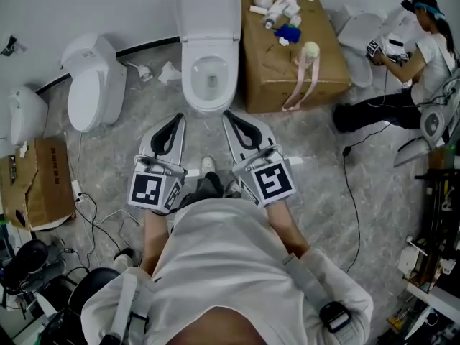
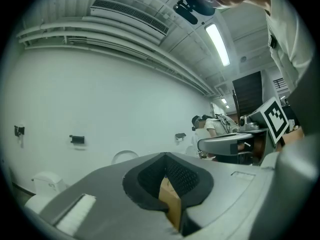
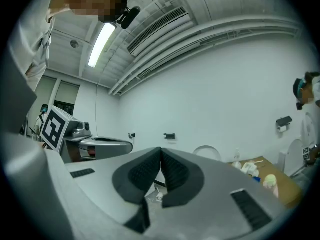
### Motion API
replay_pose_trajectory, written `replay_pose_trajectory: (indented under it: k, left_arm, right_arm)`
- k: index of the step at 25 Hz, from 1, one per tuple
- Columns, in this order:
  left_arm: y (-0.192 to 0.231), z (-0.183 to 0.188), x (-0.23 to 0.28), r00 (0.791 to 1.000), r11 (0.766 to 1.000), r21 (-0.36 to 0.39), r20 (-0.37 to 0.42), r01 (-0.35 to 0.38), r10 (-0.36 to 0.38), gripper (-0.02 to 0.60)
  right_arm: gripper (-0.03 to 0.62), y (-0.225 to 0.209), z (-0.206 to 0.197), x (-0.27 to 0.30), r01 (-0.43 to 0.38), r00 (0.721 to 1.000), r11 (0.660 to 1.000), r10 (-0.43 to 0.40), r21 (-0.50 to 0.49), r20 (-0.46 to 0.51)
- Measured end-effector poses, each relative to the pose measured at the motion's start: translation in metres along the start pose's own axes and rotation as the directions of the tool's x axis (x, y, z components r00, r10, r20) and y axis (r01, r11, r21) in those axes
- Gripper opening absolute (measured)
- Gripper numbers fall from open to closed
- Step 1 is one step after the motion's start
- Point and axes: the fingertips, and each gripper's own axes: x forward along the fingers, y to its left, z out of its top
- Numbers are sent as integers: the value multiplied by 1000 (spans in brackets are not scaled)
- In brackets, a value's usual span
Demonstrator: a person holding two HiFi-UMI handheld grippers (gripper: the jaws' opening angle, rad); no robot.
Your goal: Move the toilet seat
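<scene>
While both grippers are held level ahead of the person, a glossy white ceramic toilet (image 1: 208, 103) is seen just beyond them, at the far centre of the grey marbled floor (image 1: 108, 164). The white plastic toilet seat with its lid (image 1: 208, 9) is hinged at the far end of the bowl. An oval panel of it stands raised against the white wall (image 1: 108, 6). Whether the ring is raised with that panel or lies on the rim cannot be told.

The left gripper (image 1: 175, 118) is pointed at the near left of the bowl and the right gripper (image 1: 228, 114) at the near right, so that the near rim lies between their tips. No contact with the toilet can be made out. In each gripper view the black ribbed pads are pressed tip to tip, and nothing is held between them.

A brown cardboard box (image 1: 266, 77) stands just to the right of the toilet, and small white fittings (image 1: 280, 9), a blue object (image 1: 289, 33) and a pale strap (image 1: 302, 77) are laid on it. A second white toilet (image 1: 93, 85) is set to the left. A flattened cardboard sheet (image 1: 36, 185) lies nearer on the left. A second person (image 1: 424, 56) is seen at the far right.
</scene>
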Motion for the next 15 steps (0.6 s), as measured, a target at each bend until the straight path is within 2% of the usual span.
replay_pose_trajectory:
  k: [15]
  left_arm:
    - [101,-3,56,997,997,-19,25,76,-75,0]
  right_arm:
    - [-8,-20,-3,109,79,997,997,-79,-29,-22]
